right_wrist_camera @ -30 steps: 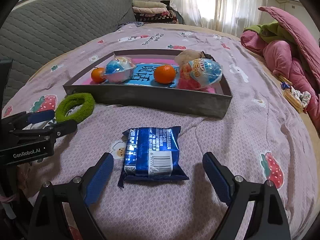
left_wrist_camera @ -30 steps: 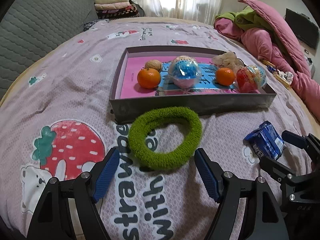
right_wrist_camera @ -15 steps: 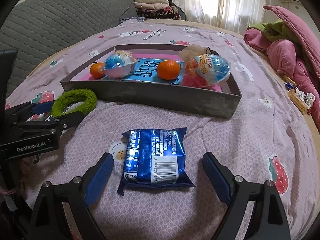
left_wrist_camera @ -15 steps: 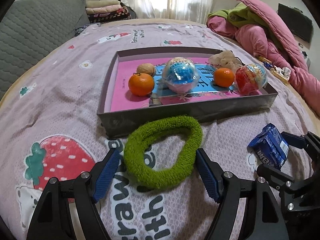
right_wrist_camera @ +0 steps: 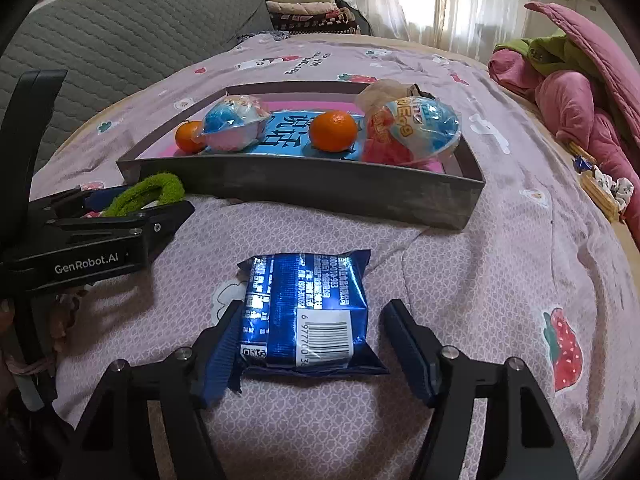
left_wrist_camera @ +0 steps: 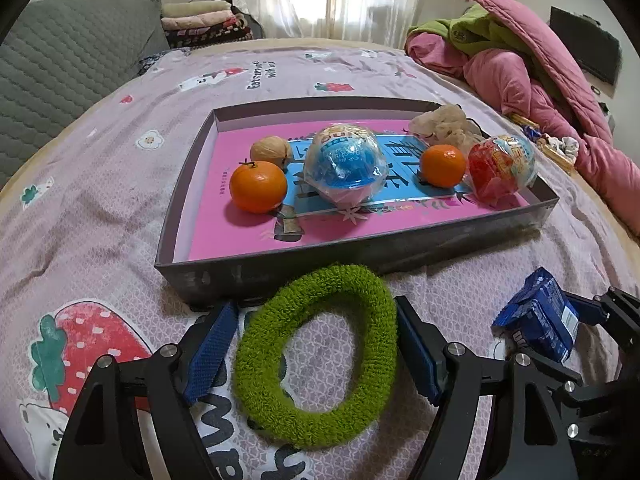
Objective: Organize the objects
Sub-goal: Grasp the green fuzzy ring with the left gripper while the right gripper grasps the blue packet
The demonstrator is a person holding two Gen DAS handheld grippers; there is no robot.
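Observation:
A green fuzzy ring (left_wrist_camera: pixel 316 356) lies flat on the bedspread just in front of the grey tray (left_wrist_camera: pixel 360 250). My left gripper (left_wrist_camera: pixel 314 306) is open, its blue pads on either side of the ring. A blue foil snack packet (right_wrist_camera: pixel 306 312) lies between the pads of my right gripper (right_wrist_camera: pixel 315 310), whose jaws are closing. The left pad is at the packet's edge and the right pad stands a little apart. In the right wrist view the ring (right_wrist_camera: pixel 148 192) and the left gripper (right_wrist_camera: pixel 120 210) show at the left.
The tray (right_wrist_camera: pixel 320 188) holds two oranges (left_wrist_camera: pixel 258 192), a walnut (left_wrist_camera: pixel 271 151), a blue wrapped ball (left_wrist_camera: pixel 346 166), a red and blue wrapped ball (left_wrist_camera: pixel 502 166) and a crumpled beige wrapper (left_wrist_camera: pixel 442 122). Pink and green bedding (left_wrist_camera: pixel 520 64) is piled at the right. A grey quilted headboard (left_wrist_camera: pixel 60 64) stands at the left.
My left gripper moved forward until the green ring lay between its fingers. The right gripper's jaws narrowed around the blue packet.

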